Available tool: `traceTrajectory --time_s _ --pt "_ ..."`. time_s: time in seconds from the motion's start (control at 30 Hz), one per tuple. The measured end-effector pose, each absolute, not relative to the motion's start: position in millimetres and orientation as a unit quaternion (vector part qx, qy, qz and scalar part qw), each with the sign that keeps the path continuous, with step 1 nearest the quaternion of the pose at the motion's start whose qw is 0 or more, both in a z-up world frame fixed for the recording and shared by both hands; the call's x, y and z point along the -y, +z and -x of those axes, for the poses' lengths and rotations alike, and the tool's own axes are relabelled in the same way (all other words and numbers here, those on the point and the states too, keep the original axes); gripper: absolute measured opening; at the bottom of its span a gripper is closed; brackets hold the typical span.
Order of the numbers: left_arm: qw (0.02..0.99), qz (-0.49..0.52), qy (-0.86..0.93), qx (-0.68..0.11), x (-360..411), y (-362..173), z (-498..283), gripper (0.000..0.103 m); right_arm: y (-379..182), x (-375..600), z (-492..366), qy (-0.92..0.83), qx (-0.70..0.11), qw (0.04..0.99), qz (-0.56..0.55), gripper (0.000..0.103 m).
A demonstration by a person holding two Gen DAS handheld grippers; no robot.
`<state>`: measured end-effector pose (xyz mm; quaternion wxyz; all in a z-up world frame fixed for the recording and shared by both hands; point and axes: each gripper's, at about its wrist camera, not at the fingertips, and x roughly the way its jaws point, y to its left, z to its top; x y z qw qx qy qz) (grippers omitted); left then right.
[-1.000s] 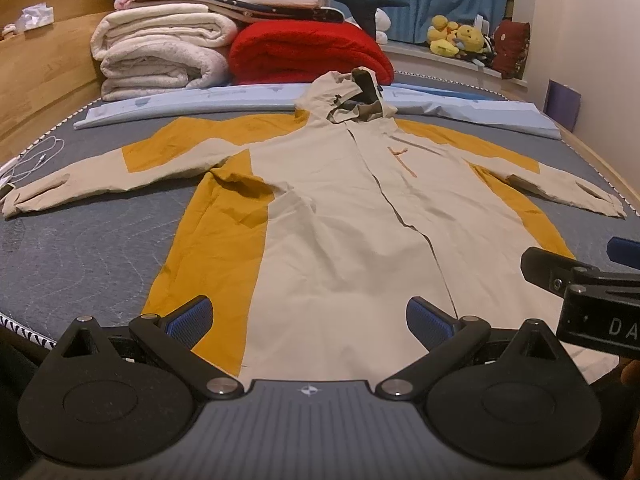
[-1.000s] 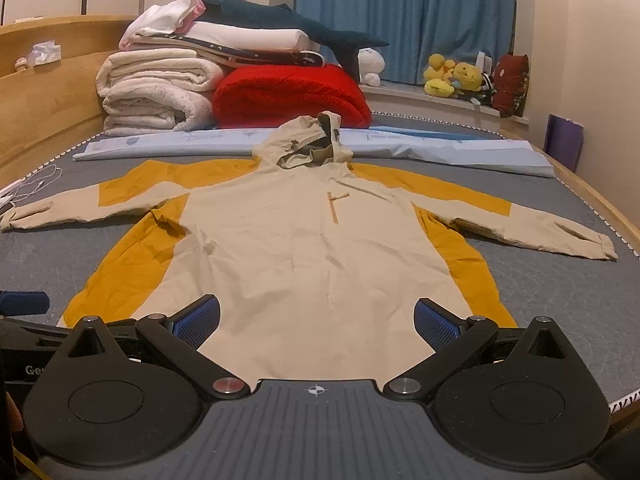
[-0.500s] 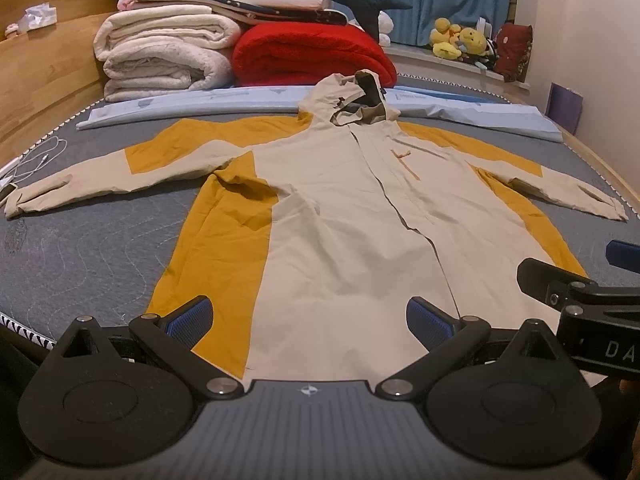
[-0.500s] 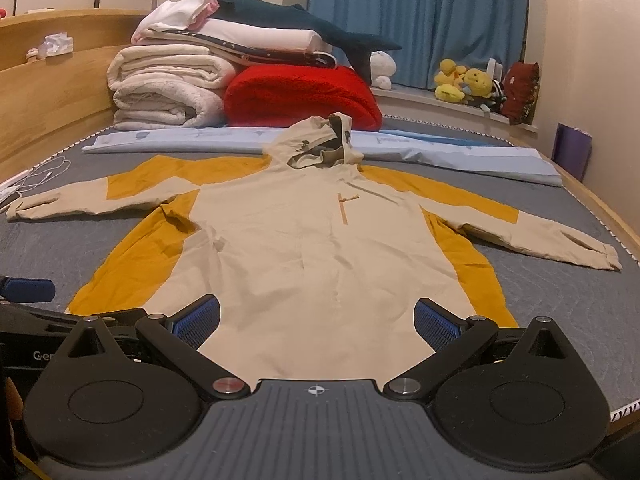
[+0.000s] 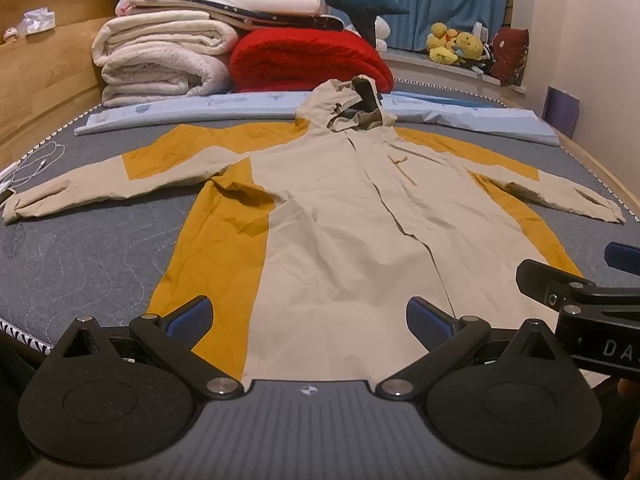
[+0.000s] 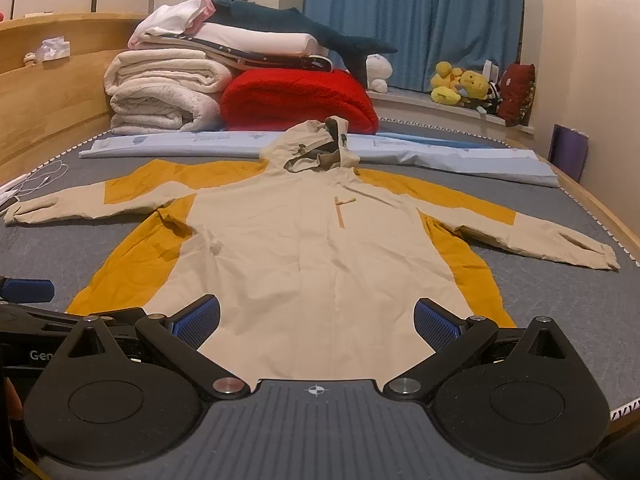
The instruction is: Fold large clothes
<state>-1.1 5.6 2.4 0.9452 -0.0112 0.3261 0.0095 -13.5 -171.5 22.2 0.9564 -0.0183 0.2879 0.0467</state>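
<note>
A large beige and mustard hooded jacket [image 5: 340, 232] lies flat, front up, on the grey bed [image 5: 80, 248], both sleeves spread out and hood at the far end. It also shows in the right wrist view [image 6: 312, 248]. My left gripper [image 5: 308, 320] is open and empty, hovering over the jacket's bottom hem, left of centre. My right gripper [image 6: 318, 318] is open and empty over the hem, right of centre. The right gripper also shows at the right edge of the left wrist view [image 5: 580, 292]; the left gripper shows at the left edge of the right wrist view [image 6: 28, 292].
Folded white blankets [image 5: 160, 64] and a red blanket [image 5: 308, 60] are stacked at the bed's head, with a light blue sheet roll [image 5: 224, 108] in front. A white cable [image 5: 36, 164] lies at the left edge. A wooden frame [image 5: 36, 92] bounds the left. Plush toys [image 5: 456, 46] sit on the sill.
Both grippers have shifted slightly, so the jacket and room sit a little higher and closer in both views. The jacket has not moved. Both grippers stay open.
</note>
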Motion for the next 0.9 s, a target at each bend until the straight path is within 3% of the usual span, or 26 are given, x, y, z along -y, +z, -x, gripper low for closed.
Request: traceTrajectory --time_s 0.1,0.27,0.33,0.67,0.9 --pt "0.951 0.016 0.005 -0.309 -5.0 6.2 3.4 0.102 24.1 173.5 14.7 0.04 -0.281 0.959 0.016 0.102" --pt "0.958 0.006 -0.006 -0.285 -1.4 13.8 8.5 0.094 27.5 177.2 15.7 0.028 -0.265 0.964 0.01 0.102" --pt "0.957 -0.005 -0.01 -0.291 0.6 15.4 7.4 0.084 27.9 177.4 15.3 0.024 -0.26 0.965 0.011 0.102" --pt "0.965 -0.025 -0.03 -0.259 5.4 29.1 6.1 0.083 34.6 182.5 13.9 0.009 -0.227 0.974 -0.006 0.1" --pt "0.973 -0.04 -0.053 -0.22 -2.7 71.0 -36.0 0.083 55.1 206.1 3.9 -0.025 -0.177 0.984 -0.014 0.099"
